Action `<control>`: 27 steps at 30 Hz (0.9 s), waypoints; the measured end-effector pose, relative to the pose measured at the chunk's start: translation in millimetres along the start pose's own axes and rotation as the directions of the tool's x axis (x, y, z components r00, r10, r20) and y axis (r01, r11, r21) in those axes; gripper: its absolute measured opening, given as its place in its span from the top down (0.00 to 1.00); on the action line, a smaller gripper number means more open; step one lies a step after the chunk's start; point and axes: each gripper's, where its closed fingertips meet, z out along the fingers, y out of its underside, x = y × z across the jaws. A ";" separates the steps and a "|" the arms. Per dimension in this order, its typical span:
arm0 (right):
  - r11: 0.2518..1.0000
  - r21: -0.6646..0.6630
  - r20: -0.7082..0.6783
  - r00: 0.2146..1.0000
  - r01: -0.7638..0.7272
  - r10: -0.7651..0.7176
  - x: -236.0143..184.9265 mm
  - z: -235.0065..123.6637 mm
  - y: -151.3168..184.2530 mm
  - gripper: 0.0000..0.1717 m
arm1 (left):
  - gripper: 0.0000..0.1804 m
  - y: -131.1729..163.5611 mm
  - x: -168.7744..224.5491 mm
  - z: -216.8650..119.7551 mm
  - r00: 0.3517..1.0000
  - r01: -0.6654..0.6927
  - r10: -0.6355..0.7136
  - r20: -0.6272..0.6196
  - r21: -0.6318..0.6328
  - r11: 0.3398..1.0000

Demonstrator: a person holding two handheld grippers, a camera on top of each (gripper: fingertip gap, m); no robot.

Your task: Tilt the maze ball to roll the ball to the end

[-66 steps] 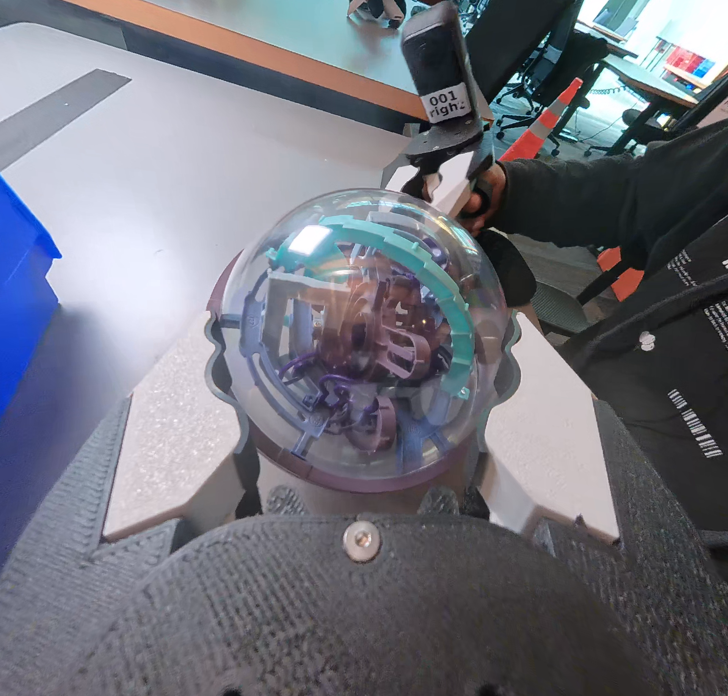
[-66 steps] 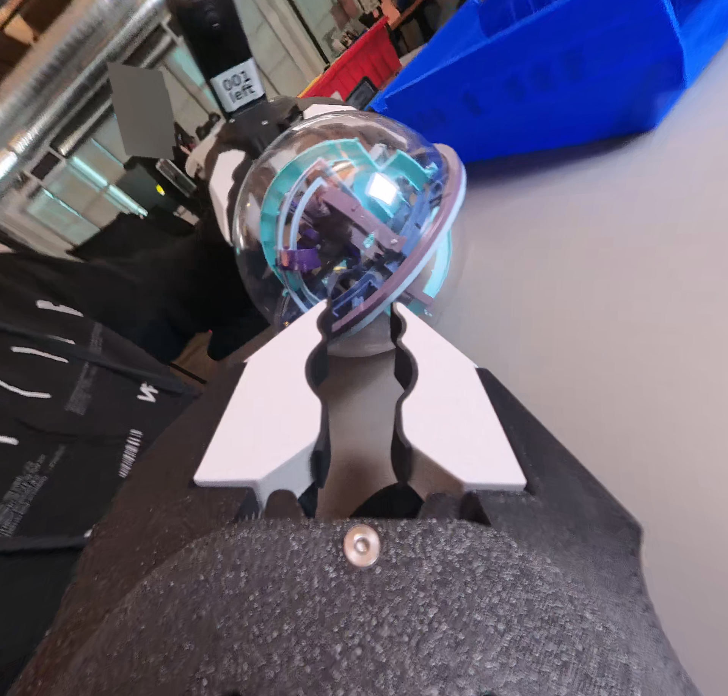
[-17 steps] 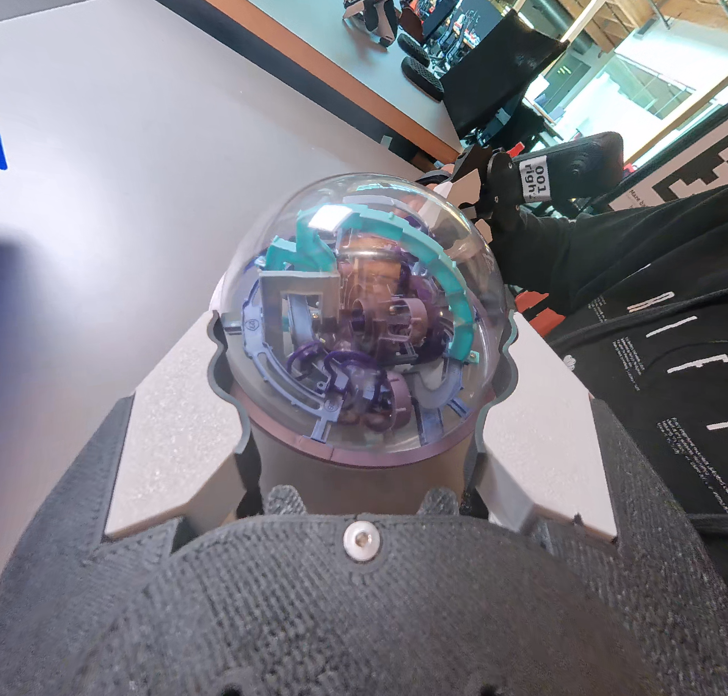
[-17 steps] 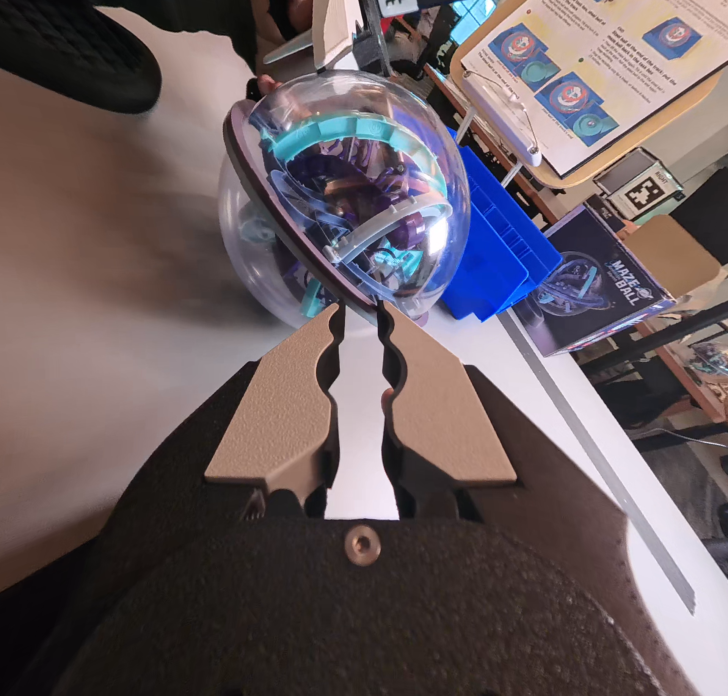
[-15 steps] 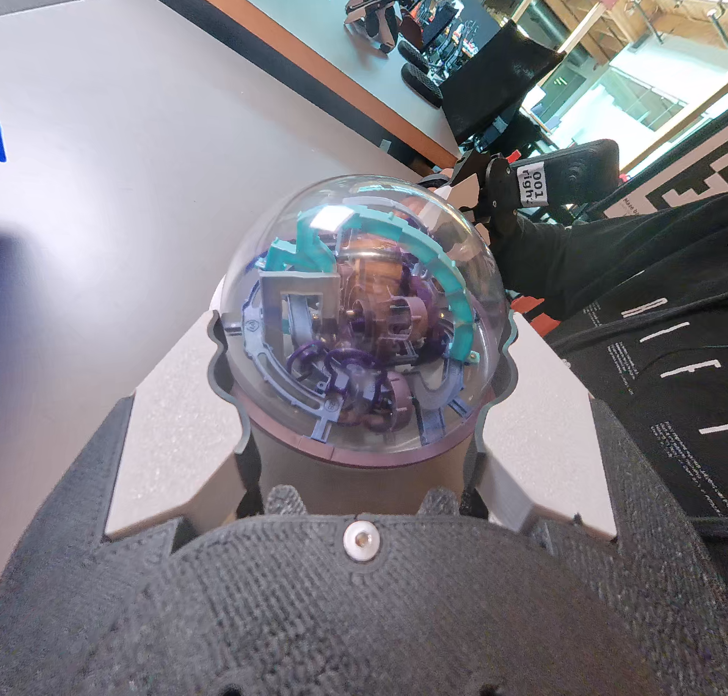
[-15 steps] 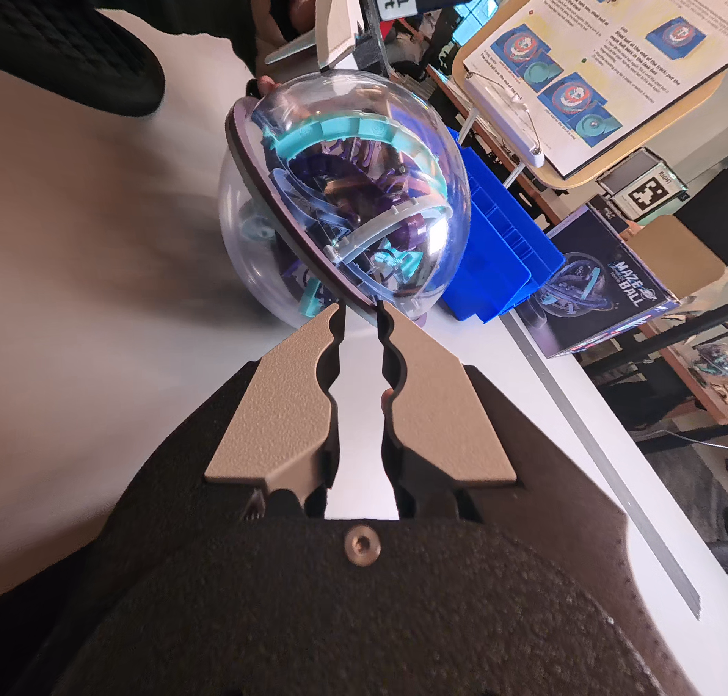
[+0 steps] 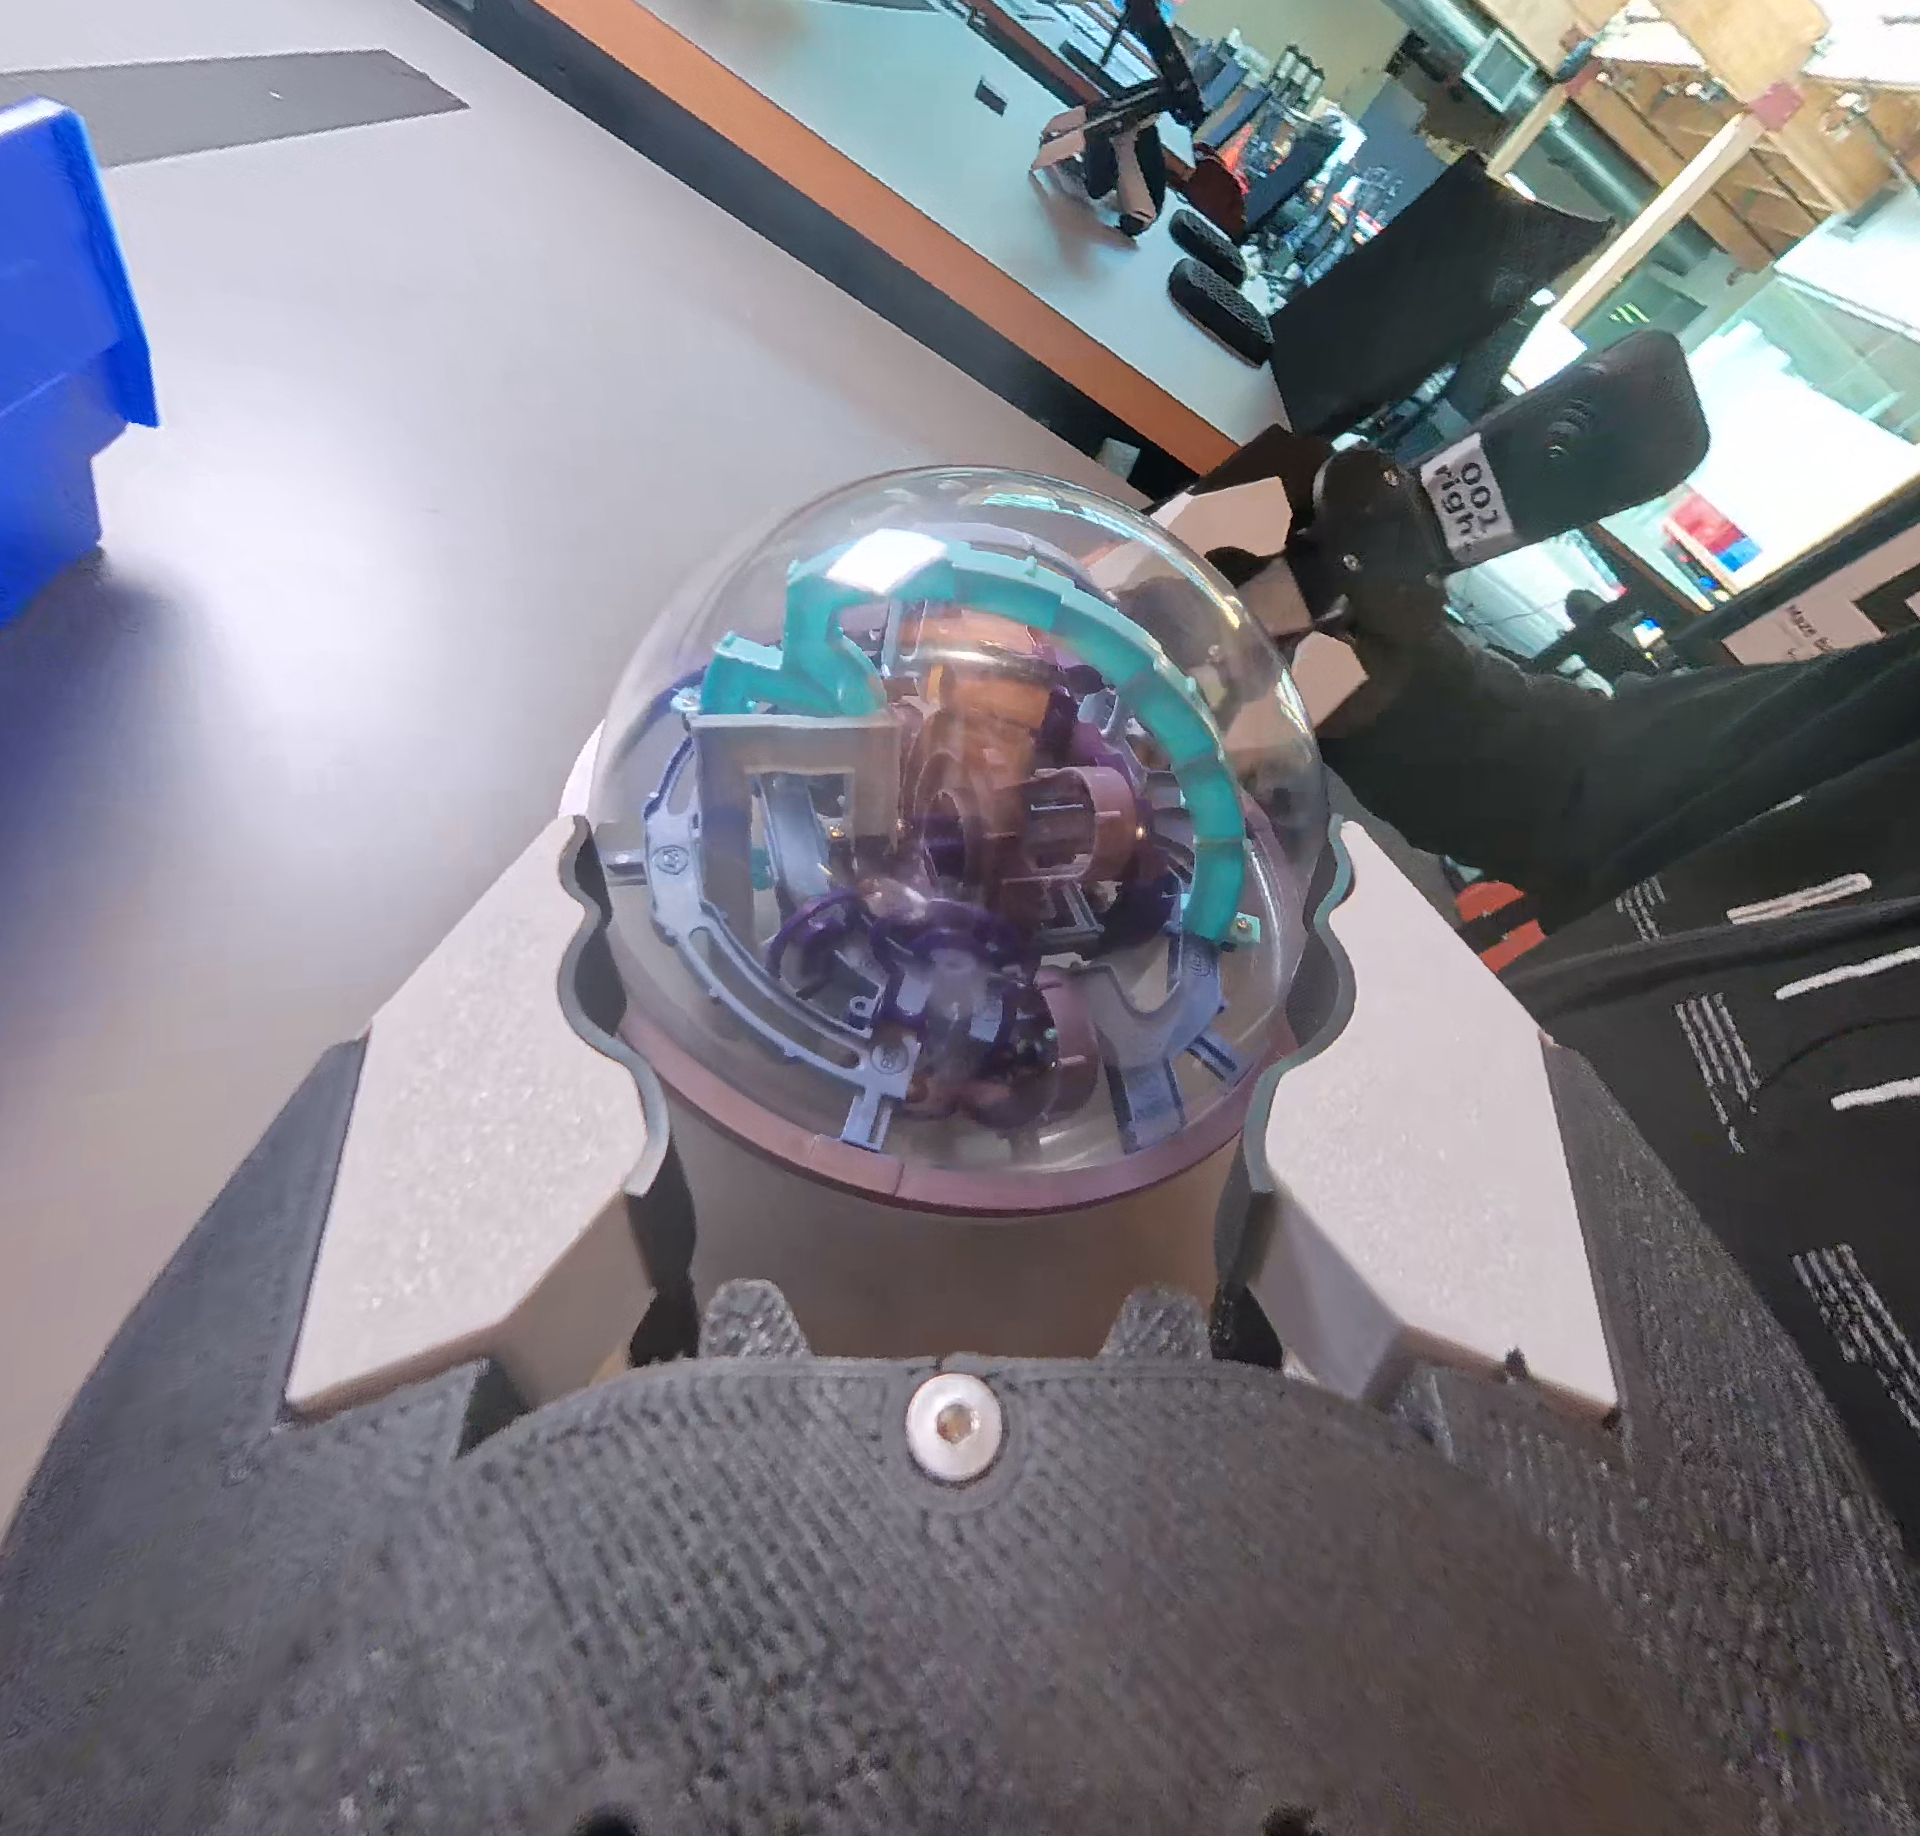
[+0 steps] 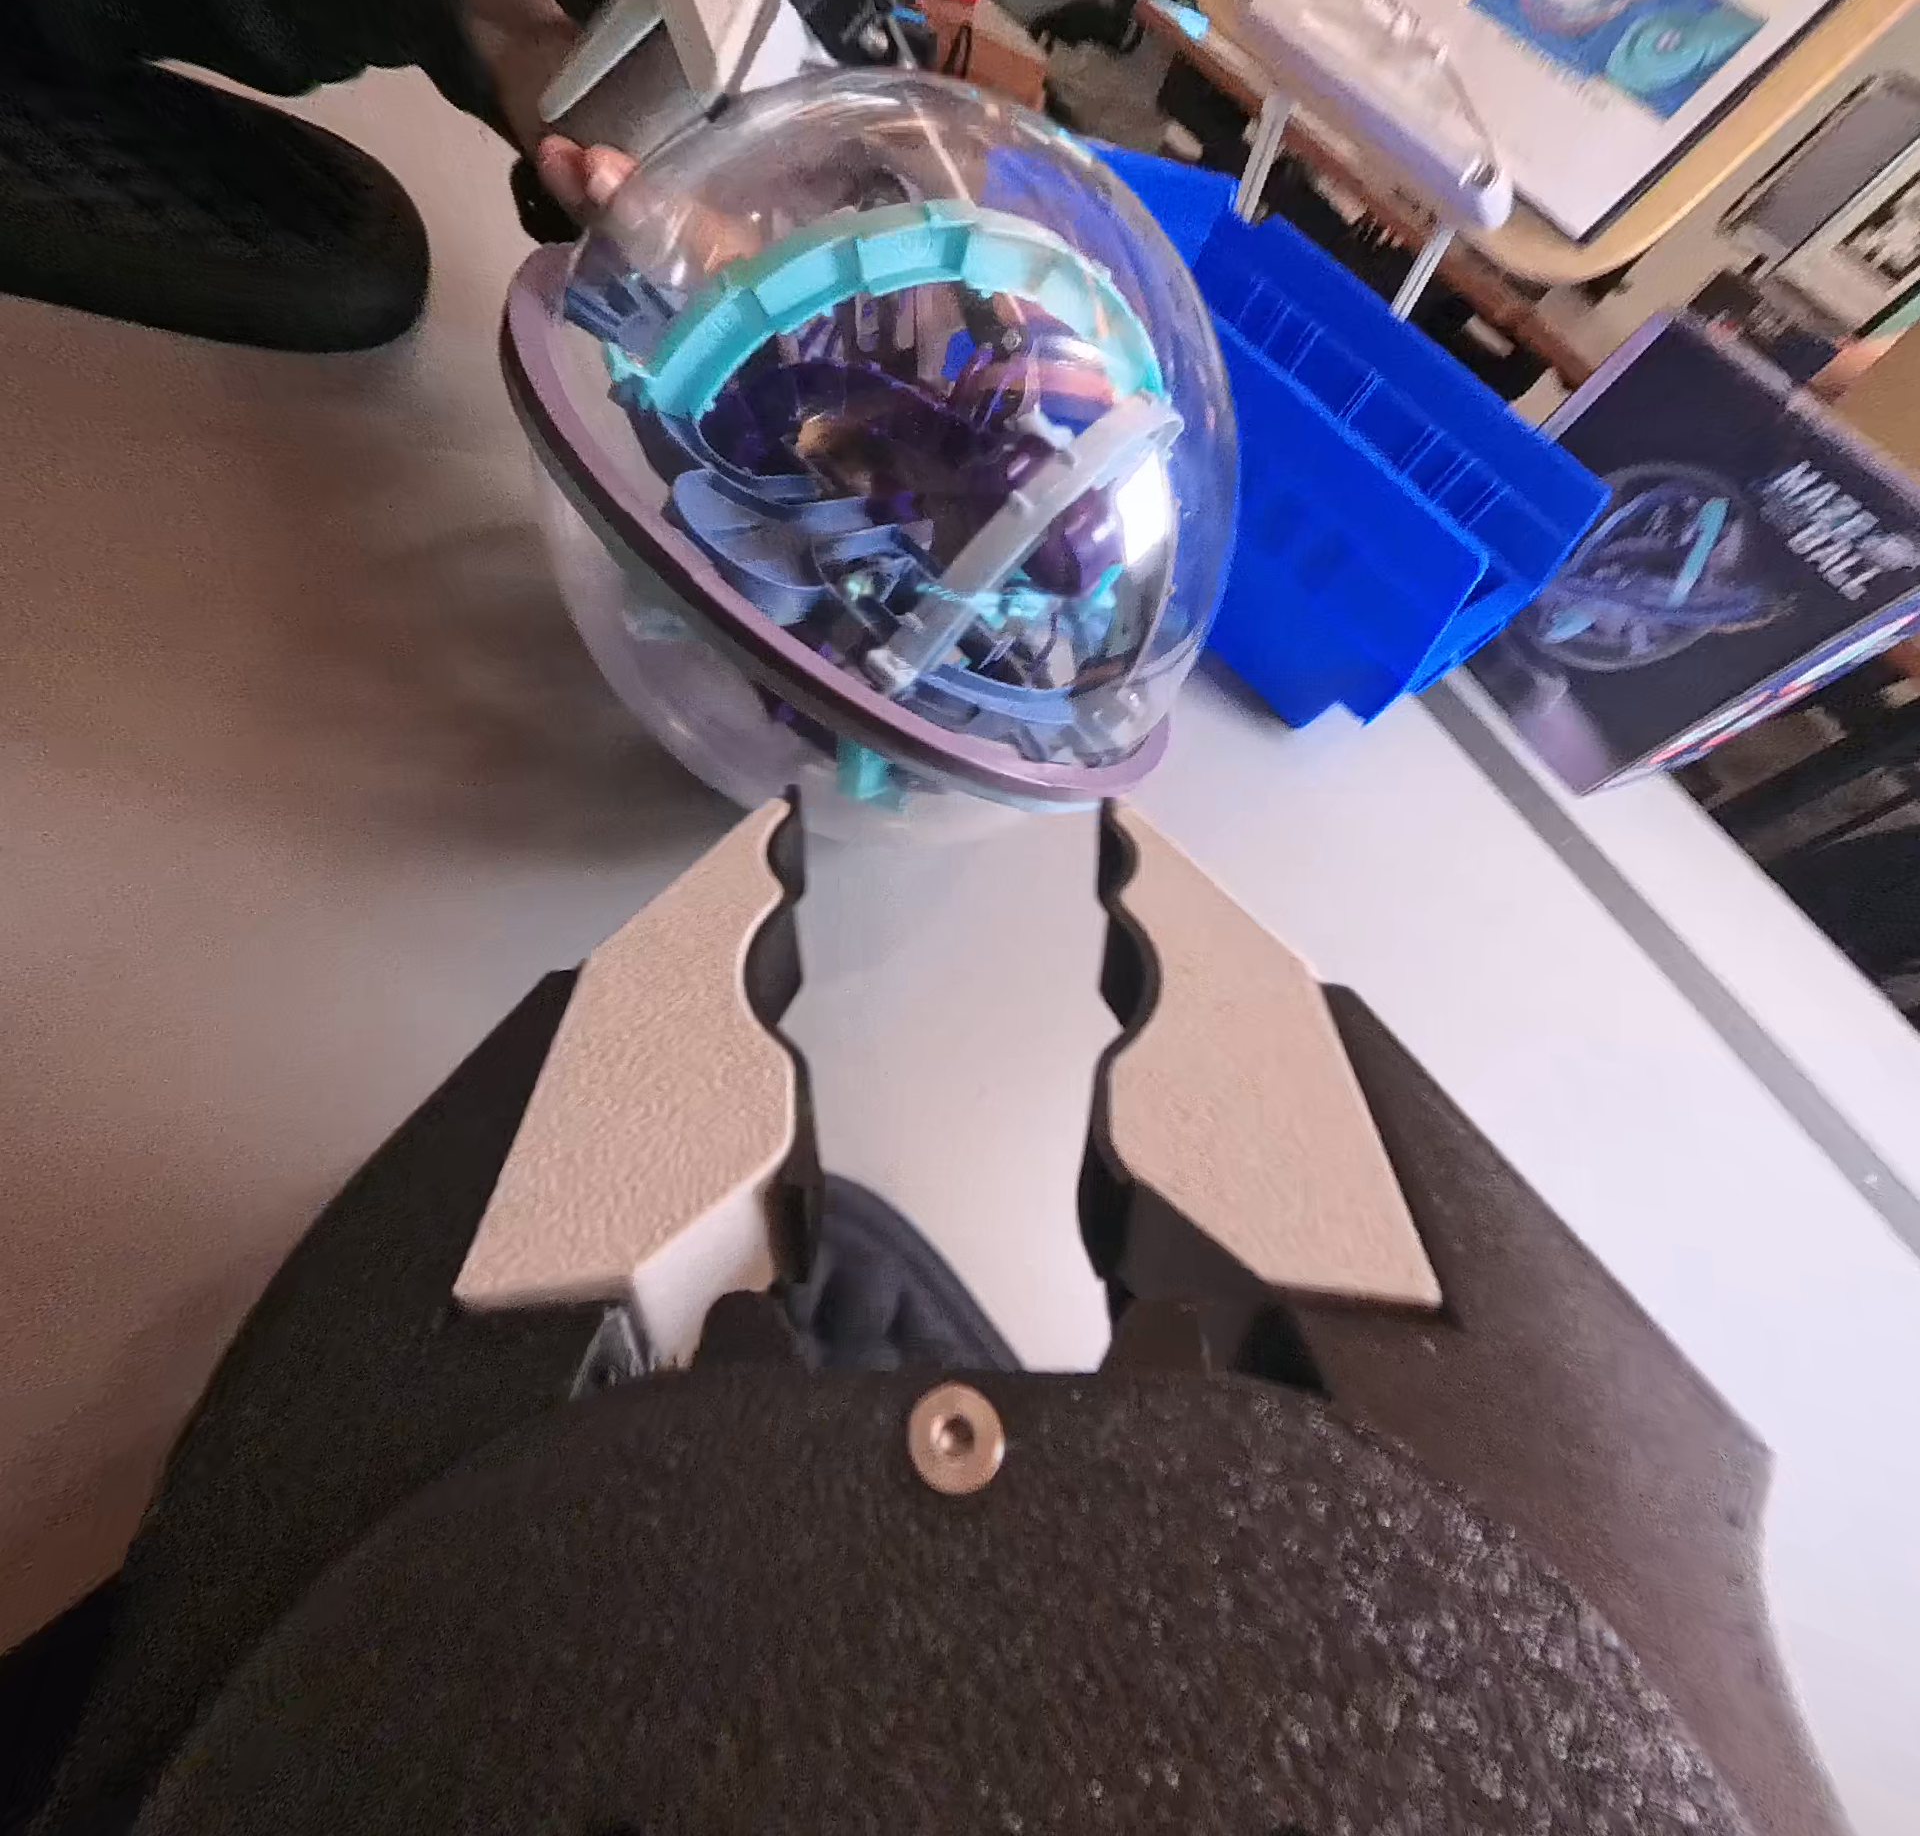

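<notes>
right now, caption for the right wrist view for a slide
Open right gripper just below the clear plastic maze ball, blue plastic bin behind.

An open workshop: long worktables (image 7: 894, 93), blue bin (image 8: 1351, 498), exposed ceiling beams (image 7: 1704, 51)

Left gripper (image 7: 951, 851) jaws spread wide, clamped on the maze ball (image 7: 951, 830); right gripper (image 8: 948, 820) jaws parted, gripping nothing.

Maze ball (image 7: 951, 830) above the bench (image 7: 416, 415), between two tongs.
Left tongs (image 7: 951, 913) clamp its sides; right tongs (image 8: 948, 820) stand spread just beside its rim; bin (image 8: 1351, 498) and box (image 8: 1714, 581) behind.
</notes>
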 end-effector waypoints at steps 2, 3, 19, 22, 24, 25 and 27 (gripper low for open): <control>0.999 -0.023 0.017 0.999 -0.047 0.048 -7.2 -3.6 -2.3 0.58 | 0.28 -0.7 0.5 0.7 0.999 0.011 -0.012 0.032 0.017 1.000; 0.996 -0.028 0.018 0.997 -0.080 0.080 -10.5 -4.9 -5.4 0.53 | 0.28 -1.0 0.8 1.1 0.998 0.018 -0.020 0.052 0.025 1.000; 0.949 -0.022 -0.051 0.948 -0.315 0.313 -14.8 19.2 -32.5 0.29 | 0.27 14.9 17.0 2.5 0.986 -0.008 0.003 0.167 0.032 0.999; 0.963 -0.012 0.029 0.962 -0.270 0.270 -13.0 16.8 -29.9 0.30 | 0.25 22.8 25.2 -6.8 0.993 -0.111 0.112 0.049 -0.021 0.994; 0.969 0.001 0.087 0.965 -0.249 0.248 -11.0 16.4 -28.0 0.31 | 0.27 19.6 25.9 -16.1 0.990 -0.124 0.125 -0.065 0.010 0.992; 0.973 0.009 0.117 0.967 -0.230 0.228 -10.6 16.4 -27.4 0.31 | 0.28 15.6 22.0 -20.6 0.987 -0.127 0.130 -0.099 0.035 0.991; 0.984 0.023 0.172 0.970 -0.176 0.170 -10.8 16.6 -27.1 0.32 | 0.28 9.5 3.5 -25.3 0.982 -0.152 0.157 -0.103 0.051 0.987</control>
